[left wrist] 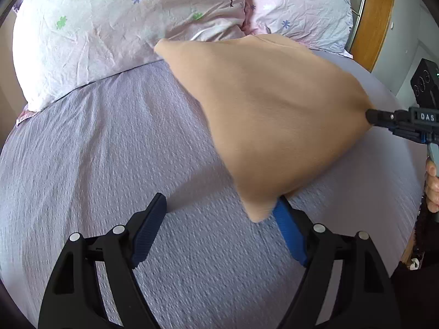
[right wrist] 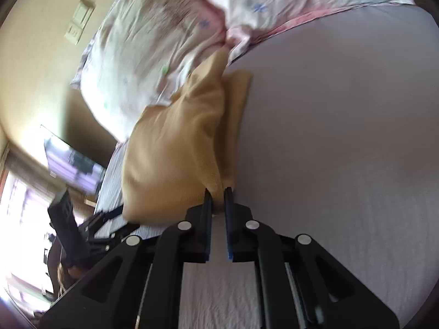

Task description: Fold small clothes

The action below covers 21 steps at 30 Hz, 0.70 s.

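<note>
I see a lilac sheet [left wrist: 109, 150] over the bed, two pale floral pillows [left wrist: 109, 27] side by side at its head, a wooden frame [left wrist: 381, 16] at right, wall switches [right wrist: 79, 20] on a beige wall [right wrist: 35, 63], a bright window [right wrist: 19, 213].

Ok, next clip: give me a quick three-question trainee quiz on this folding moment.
1. True or false: the left gripper is clamped on the tan garment.
2. Which gripper holds the garment? A) left B) right C) both
3. Fill in: the garment hangs over the lilac ____, with floral pillows behind it.

Key: 1 false, its jaws stand wide open; 2 B, the right gripper pinches a corner; 3 bedsheet.
</note>
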Each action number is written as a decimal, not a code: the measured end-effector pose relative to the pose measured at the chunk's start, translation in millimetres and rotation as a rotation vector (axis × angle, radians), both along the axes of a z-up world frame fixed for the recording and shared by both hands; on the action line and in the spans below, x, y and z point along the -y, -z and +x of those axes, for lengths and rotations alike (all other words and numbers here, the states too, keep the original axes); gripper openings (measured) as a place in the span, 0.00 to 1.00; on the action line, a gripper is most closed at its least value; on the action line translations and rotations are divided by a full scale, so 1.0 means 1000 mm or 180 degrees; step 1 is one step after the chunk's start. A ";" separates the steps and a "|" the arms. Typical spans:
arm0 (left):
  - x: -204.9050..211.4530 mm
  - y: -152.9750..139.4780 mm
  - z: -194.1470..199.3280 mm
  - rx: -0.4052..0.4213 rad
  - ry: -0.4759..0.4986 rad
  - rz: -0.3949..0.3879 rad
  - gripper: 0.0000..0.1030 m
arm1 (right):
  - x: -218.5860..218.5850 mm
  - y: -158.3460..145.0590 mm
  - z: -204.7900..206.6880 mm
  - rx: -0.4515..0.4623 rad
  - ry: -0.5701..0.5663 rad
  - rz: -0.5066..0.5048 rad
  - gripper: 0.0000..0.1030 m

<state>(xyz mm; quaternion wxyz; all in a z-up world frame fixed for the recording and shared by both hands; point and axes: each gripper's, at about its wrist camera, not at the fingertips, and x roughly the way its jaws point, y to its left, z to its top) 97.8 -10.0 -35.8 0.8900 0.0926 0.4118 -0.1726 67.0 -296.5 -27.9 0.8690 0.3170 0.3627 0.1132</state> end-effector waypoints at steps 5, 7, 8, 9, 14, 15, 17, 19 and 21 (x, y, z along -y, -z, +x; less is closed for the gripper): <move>-0.002 0.000 -0.001 0.0019 -0.0006 -0.0024 0.79 | -0.006 0.006 0.005 -0.0125 -0.0044 -0.0053 0.09; -0.009 -0.003 -0.005 -0.0018 0.0035 -0.0159 0.78 | -0.010 0.004 -0.003 -0.0081 -0.0059 -0.0108 0.21; -0.013 -0.006 -0.009 -0.0031 0.0059 -0.0266 0.78 | -0.008 0.000 -0.008 -0.0058 -0.0011 -0.0143 0.29; -0.019 -0.012 -0.015 -0.0007 0.0078 -0.0405 0.78 | -0.003 -0.006 -0.015 0.0040 0.0111 -0.0176 0.33; -0.019 -0.047 -0.030 0.0259 0.0223 -0.1032 0.82 | -0.007 -0.040 -0.022 0.0584 0.0040 -0.0148 0.40; -0.015 -0.050 -0.029 0.0285 0.0261 -0.1108 0.83 | -0.015 -0.043 -0.016 0.0605 -0.0079 -0.0125 0.42; 0.001 -0.052 -0.023 0.0269 0.0342 -0.1189 0.84 | -0.028 -0.036 -0.001 0.0499 -0.0276 -0.0024 0.48; 0.021 -0.046 -0.015 0.0170 0.0390 -0.1066 0.84 | -0.032 -0.023 0.007 0.0243 -0.0278 -0.0009 0.49; 0.035 -0.034 -0.010 0.0039 0.0322 -0.0766 0.84 | -0.027 -0.009 0.006 -0.0002 -0.0203 -0.0021 0.48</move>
